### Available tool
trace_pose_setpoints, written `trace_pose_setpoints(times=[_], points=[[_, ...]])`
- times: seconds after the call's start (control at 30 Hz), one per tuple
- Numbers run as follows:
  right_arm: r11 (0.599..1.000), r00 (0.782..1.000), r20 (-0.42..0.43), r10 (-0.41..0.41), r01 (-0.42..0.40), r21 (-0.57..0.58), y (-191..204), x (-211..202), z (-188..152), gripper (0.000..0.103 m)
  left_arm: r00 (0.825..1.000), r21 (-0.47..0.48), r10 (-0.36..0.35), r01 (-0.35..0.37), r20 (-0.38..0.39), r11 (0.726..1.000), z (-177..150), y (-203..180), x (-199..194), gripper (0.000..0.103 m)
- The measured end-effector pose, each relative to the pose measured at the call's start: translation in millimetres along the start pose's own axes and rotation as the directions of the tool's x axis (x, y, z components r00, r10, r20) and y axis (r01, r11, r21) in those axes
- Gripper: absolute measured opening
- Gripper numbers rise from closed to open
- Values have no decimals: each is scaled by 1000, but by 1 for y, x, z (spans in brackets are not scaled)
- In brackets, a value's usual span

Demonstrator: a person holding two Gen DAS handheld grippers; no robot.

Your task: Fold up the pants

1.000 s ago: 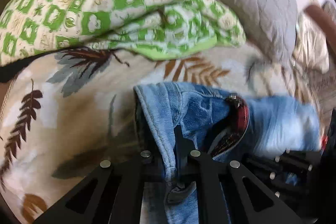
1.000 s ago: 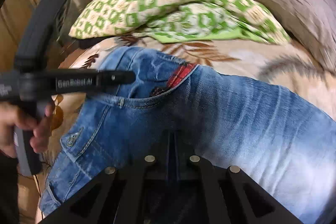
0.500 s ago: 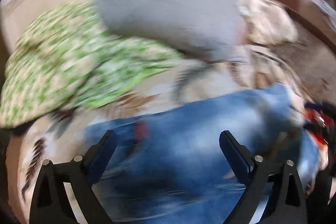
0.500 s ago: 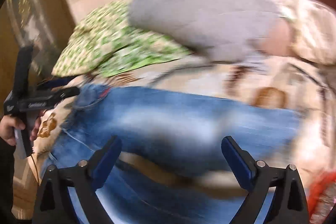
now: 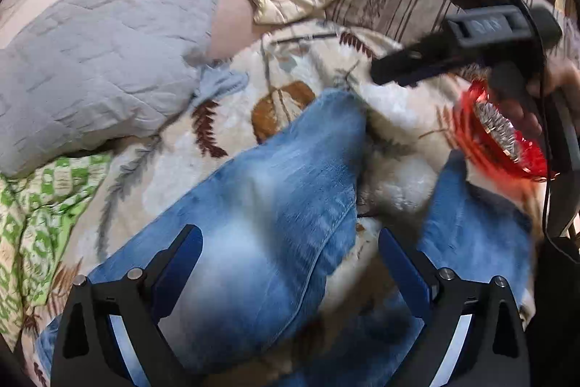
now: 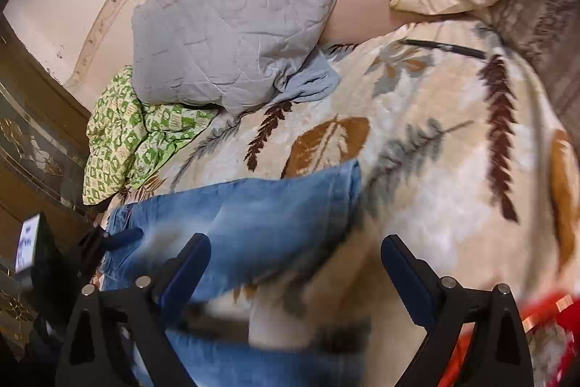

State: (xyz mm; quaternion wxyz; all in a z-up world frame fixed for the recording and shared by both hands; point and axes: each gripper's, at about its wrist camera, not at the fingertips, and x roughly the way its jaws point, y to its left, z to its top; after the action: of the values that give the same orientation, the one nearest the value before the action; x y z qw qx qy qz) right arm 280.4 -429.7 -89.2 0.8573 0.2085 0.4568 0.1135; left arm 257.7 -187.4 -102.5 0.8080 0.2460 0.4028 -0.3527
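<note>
Both grippers, left gripper [image 5: 290,260] included, released jeans [image 5: 272,205]; now over hems.

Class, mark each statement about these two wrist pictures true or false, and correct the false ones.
1. The jeans lie on a leaf-patterned blanket. True.
2. The left tongs are clamped on a trouser leg. False: they stand open, gripping nothing.
3. The right tongs stand open. True.
4. The grey quilted pillow lies on top of the jeans. False: it lies apart from them, farther up the bed.
5. A green-and-white patterned cloth lies beside the grey pillow. True.
</note>
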Motion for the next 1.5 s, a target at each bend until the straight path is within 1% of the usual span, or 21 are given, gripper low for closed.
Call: trace_pose_setpoints(times=[0.1,0.13,0.17,0.2,0.23,0.3,0.4,0.5,0.57,0.63,0.7,0.77,0.8,0.83,0.87,0.9,0.97,1.07,1.2,1.37,1.5], points=[[1000,998,-58,-10,10,-13,0,38,9,86,999,19,-4,4,-35,1000,-2,-4,17,96],[1000,996,-86,-1,0,-12,0,53,11,80,999,30,2,-1,-45,1000,-5,-4,20,84],[1000,993,-116,6,-7,-9,-1,66,11,56,998,40,8,-5,-59,999,-6,-4,25,69],[1000,990,-139,2,-3,-13,-1,76,11,24,995,46,-6,11,-102,999,-8,-2,32,25],[1000,988,-152,-5,1,-25,1,83,11,20,991,40,-19,24,-129,999,-10,0,34,13],[998,986,-165,15,-25,-60,10,86,8,9,992,29,-13,17,-127,999,-12,4,34,13],[991,991,-137,-4,-14,-133,31,63,10,9,995,-13,-81,81,-62,997,-8,11,13,11],[988,994,-102,-33,16,-157,45,24,18,8,982,-39,-184,185,34,982,2,13,-15,11],[985,994,-91,-66,50,-167,54,-12,25,8,961,-63,-267,272,74,960,9,14,-25,11],[983,991,-90,-95,79,-168,56,-36,31,8,937,-99,-342,349,77,932,16,15,-18,12],[978,984,-94,-153,137,-158,54,-47,35,8,934,-123,-352,356,55,926,21,12,-1,17],[975,968,-143,-206,191,-115,39,-29,38,16,948,-142,-317,311,-21,940,24,5,25,34],[970,955,-181,-235,221,-97,29,-14,36,30,954,-158,-287,271,-88,949,21,1,40,67],[961,938,-213,-275,263,-81,19,0,34,40,961,-170,-248,225,-126,959,19,0,46,87],[946,917,-236,-323,315,-72,10,11,31,64,969,-179,-201,175,-146,968,16,0,47,88],[938,909,-234,-346,342,-58,3,14,26,70,976,-184,-179,155,-121,971,13,3,38,88],[950,929,-200,-312,312,-36,-1,4,20,71,983,-178,-169,154,-69,972,8,11,16,88],[959,947,-154,-282,282,-21,2,-19,12,75,995,-172,-91,84,-30,982,-12,34,-32,91],[981,978,-91,-187,182,-68,37,-41,-3,76,998,-207,37,-46,-43,977,-51,85,-75,91],[964,992,-116,-57,24,-266,135,-26,-46,76,968,-319,208,-242,-138,916,-119,165,-124,91],[908,978,-204,43,-123,-401,224,9,-92,76,934,-372,299,-354,-197,858,-177,213,-184,91]])
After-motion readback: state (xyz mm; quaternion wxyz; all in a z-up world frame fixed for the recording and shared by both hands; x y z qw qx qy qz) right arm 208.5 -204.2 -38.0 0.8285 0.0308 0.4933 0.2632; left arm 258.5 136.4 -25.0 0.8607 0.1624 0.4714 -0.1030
